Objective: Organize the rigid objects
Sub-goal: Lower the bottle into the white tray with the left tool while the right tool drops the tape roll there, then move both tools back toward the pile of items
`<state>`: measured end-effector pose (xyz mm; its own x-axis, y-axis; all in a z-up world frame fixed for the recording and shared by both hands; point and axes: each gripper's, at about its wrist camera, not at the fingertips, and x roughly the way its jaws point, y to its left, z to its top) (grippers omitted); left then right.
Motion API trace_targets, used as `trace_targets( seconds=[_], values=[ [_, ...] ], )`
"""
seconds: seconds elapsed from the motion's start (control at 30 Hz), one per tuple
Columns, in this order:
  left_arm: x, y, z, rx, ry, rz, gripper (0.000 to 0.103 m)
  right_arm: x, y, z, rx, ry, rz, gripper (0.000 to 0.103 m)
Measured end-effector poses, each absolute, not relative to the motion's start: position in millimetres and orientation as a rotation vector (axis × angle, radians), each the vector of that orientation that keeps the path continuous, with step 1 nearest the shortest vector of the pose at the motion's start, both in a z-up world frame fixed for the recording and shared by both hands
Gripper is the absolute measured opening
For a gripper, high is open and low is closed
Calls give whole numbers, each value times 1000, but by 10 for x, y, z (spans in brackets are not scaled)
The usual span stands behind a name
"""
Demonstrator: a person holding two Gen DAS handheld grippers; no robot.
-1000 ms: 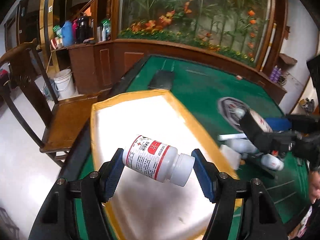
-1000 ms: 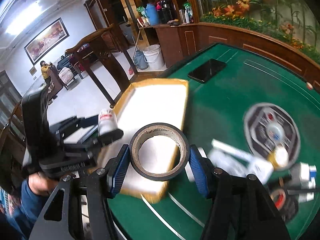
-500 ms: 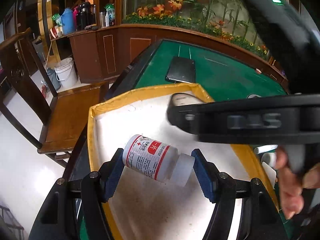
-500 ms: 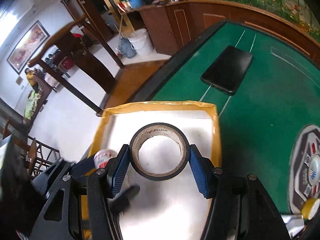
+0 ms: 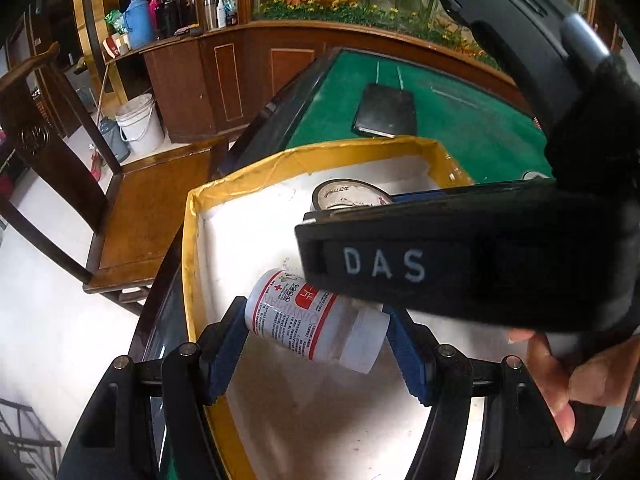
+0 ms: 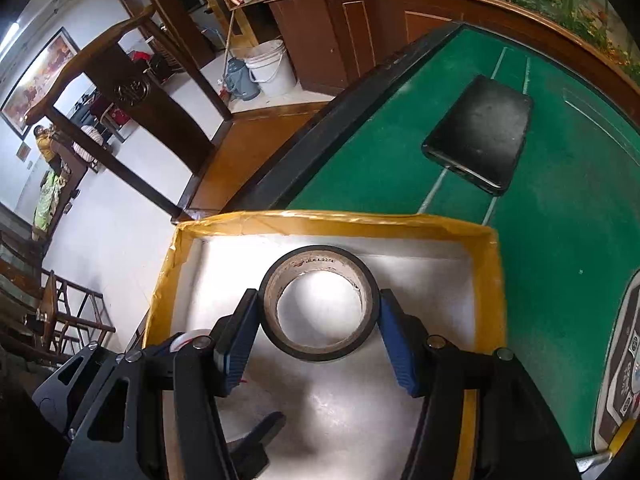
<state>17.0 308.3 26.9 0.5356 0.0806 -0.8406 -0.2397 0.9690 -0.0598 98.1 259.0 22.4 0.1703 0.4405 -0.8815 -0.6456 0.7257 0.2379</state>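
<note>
My left gripper (image 5: 316,330) is shut on a white pill bottle (image 5: 308,322) with a red-and-white label, held sideways low over the white floor of a yellow-rimmed tray (image 5: 280,164). My right gripper (image 6: 318,312) is shut on a roll of black tape (image 6: 318,308), held over the far part of the same tray (image 6: 332,218). In the left wrist view the right gripper's black body crosses in front, and the tape roll (image 5: 348,196) shows past it. In the right wrist view the bottle's cap (image 6: 188,338) peeks out behind the left gripper.
The tray sits at the edge of a green felt table (image 6: 560,240). A black phone (image 6: 480,132) lies on the felt beyond the tray. A wooden chair (image 5: 132,200) stands beside the table, with a white bucket (image 5: 138,122) on the floor further off.
Both grippers have moved forward and lower over the tray, each still holding its object. The right gripper has come across in front of the left wrist camera.
</note>
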Motion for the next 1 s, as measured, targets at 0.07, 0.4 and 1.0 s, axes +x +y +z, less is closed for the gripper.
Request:
trace_targets(
  seconds=[0.07,0.4,1.0],
  values=[
    [174,3123,266,-197,989,186,72,980,2612,210,-207,1170,776,58],
    [100,3116,326,-211,957,175,75,990,2415,375,-94,1169,841,65],
    [-576,1894,836,-174,779,-15,81,496,-84,834,171,1026,919,65]
  ],
)
